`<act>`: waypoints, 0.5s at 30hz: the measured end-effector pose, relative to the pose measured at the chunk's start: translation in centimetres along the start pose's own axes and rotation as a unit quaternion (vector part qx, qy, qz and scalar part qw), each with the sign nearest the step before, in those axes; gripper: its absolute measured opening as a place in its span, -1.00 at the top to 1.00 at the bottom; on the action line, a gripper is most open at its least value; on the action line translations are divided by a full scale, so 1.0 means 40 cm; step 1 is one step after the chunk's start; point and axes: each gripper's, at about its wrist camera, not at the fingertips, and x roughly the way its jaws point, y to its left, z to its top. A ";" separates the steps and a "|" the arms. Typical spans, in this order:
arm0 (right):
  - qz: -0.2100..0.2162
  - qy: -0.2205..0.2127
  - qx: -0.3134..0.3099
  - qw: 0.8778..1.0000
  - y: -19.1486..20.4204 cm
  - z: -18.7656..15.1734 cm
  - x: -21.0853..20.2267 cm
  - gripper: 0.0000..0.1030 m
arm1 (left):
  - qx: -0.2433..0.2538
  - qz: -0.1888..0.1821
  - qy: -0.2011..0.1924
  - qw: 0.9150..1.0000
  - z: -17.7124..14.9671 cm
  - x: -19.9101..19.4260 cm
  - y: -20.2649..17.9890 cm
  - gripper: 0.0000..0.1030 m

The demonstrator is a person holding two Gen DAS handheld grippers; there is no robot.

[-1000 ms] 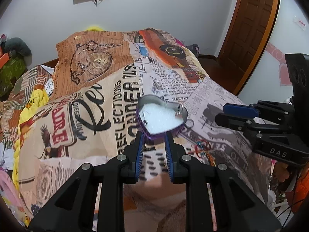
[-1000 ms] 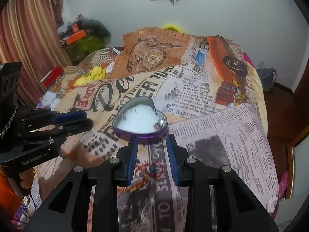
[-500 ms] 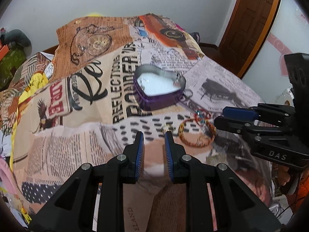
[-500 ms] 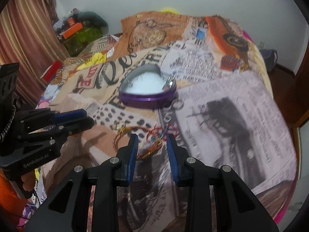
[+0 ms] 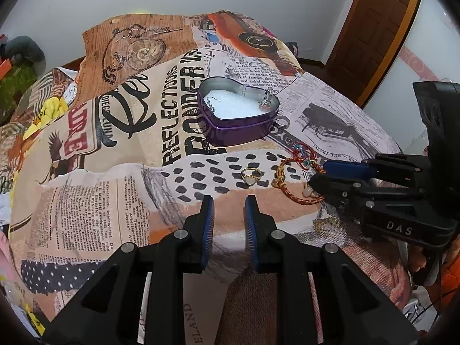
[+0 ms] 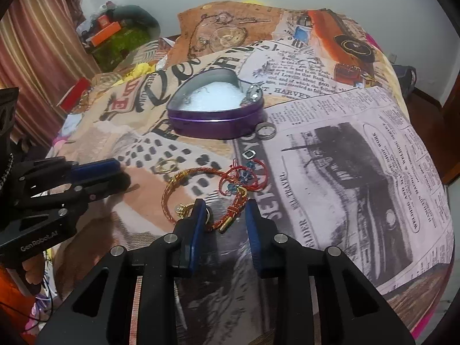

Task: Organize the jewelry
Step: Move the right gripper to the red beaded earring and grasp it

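Note:
A purple heart-shaped tin (image 5: pixel 238 126) with white lining sits open on the bed; it also shows in the right wrist view (image 6: pixel 215 120). An earring hook and a silver piece lie inside it. A gold ring (image 5: pixel 250 174) lies just beyond my open, empty left gripper (image 5: pixel 228 201). A red-and-gold braided bracelet (image 6: pixel 201 189) lies between the grippers, and a red string bracelet with blue beads (image 6: pixel 244 176) lies beside it. A silver ring (image 6: pixel 266 130) rests by the tin. My right gripper (image 6: pixel 225 205) is open, its fingers straddling the braided bracelet's clasp end.
The bed is covered by a newspaper-print blanket (image 5: pixel 115 201). A wooden door (image 5: pixel 373 28) stands at the right. Curtains (image 6: pixel 34 57) and a cluttered green box (image 6: pixel 120 43) are at the left. The blanket drops off at the right edge (image 6: pixel 431 244).
Both grippers have pulled back and tilted down, so the tin looks farther off. The right gripper has come down over the braided bracelet.

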 end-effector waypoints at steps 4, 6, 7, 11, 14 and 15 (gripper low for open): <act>-0.005 -0.003 0.004 1.000 -0.008 0.009 -0.006 0.61 | 0.001 0.001 0.000 1.000 0.005 0.004 0.000 0.59; -0.008 -0.011 0.008 1.000 -0.013 0.019 -0.016 0.60 | 0.004 0.002 -0.002 1.000 0.006 0.004 -0.002 0.59; -0.009 -0.015 0.011 1.000 -0.017 0.025 -0.022 0.60 | 0.005 0.003 -0.002 1.000 0.007 0.006 -0.002 0.59; -0.014 -0.022 0.020 0.999 -0.031 0.053 -0.019 0.60 | 0.004 0.001 -0.001 1.000 0.016 0.016 0.000 0.59; -0.025 -0.012 0.012 1.000 -0.029 0.069 0.010 0.60 | 0.003 0.001 -0.001 1.000 0.021 0.022 0.002 0.59; -0.029 -0.008 0.008 1.000 -0.027 0.070 0.020 0.60 | 0.003 0.000 0.000 1.000 0.023 0.024 0.003 0.59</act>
